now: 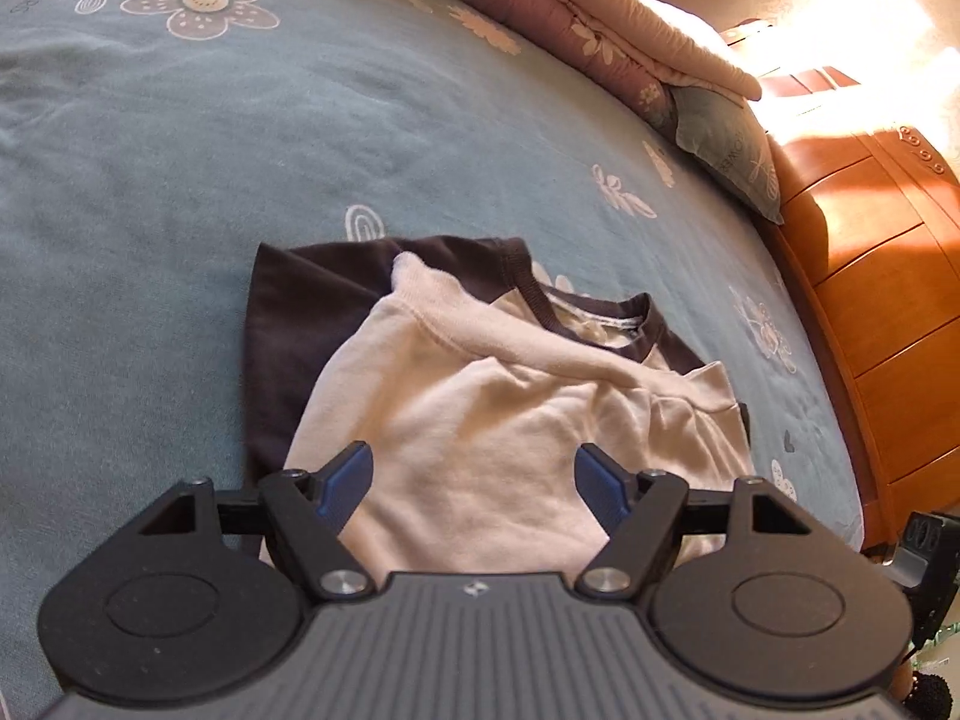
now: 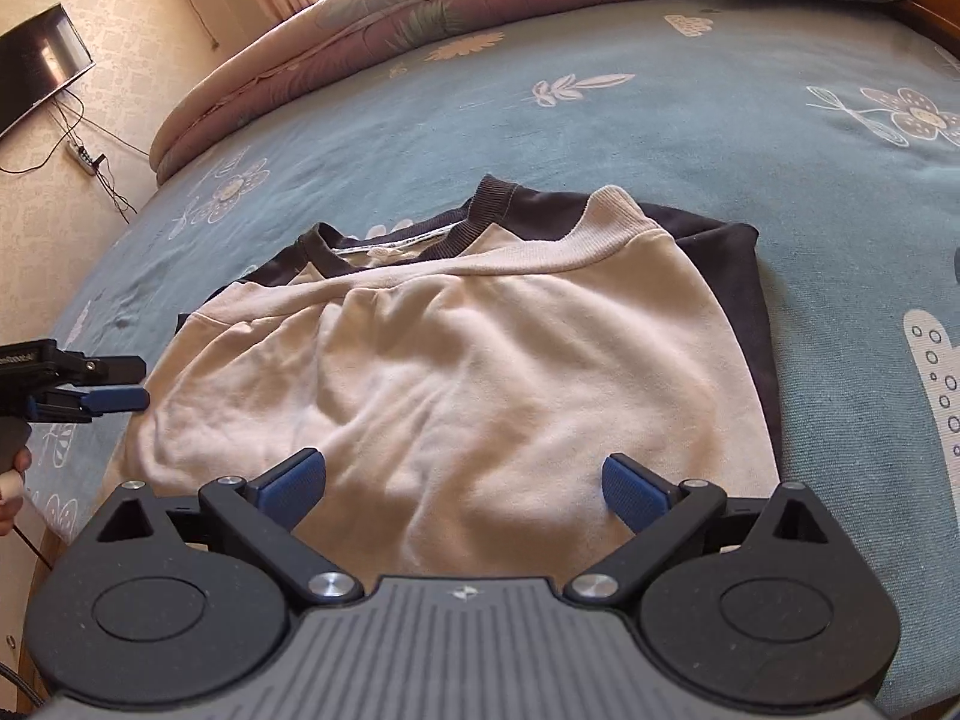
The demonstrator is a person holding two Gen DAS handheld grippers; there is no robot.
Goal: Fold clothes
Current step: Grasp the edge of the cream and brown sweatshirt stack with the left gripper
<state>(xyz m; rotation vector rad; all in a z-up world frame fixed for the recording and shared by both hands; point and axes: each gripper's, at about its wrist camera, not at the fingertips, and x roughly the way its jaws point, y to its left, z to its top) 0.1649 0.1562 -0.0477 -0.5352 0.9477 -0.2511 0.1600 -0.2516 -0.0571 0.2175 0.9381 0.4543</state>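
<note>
A cream sweatshirt [image 1: 510,384] with dark sleeves [image 1: 288,348] and a dark neckband [image 1: 600,312] lies folded on the bed, hem side toward both cameras. My left gripper [image 1: 473,456] hovers open over its near edge, nothing between the blue pads. In the right wrist view the same sweatshirt [image 2: 450,360] fills the middle, and a dark sleeve [image 2: 738,276] shows along its right side. My right gripper [image 2: 461,462] is open above the near hem, holding nothing. The left gripper [image 2: 129,399] shows side-on at the garment's left edge, with a hand [image 2: 9,480] behind it.
The bed has a blue-green flowered sheet [image 1: 180,180]. A folded quilt [image 2: 420,6] and a pillow [image 1: 726,144] lie along the far side. A wooden cabinet [image 1: 888,300] stands at the bed's right. A TV [image 2: 36,60] and power strip [image 2: 84,156] are off to the left.
</note>
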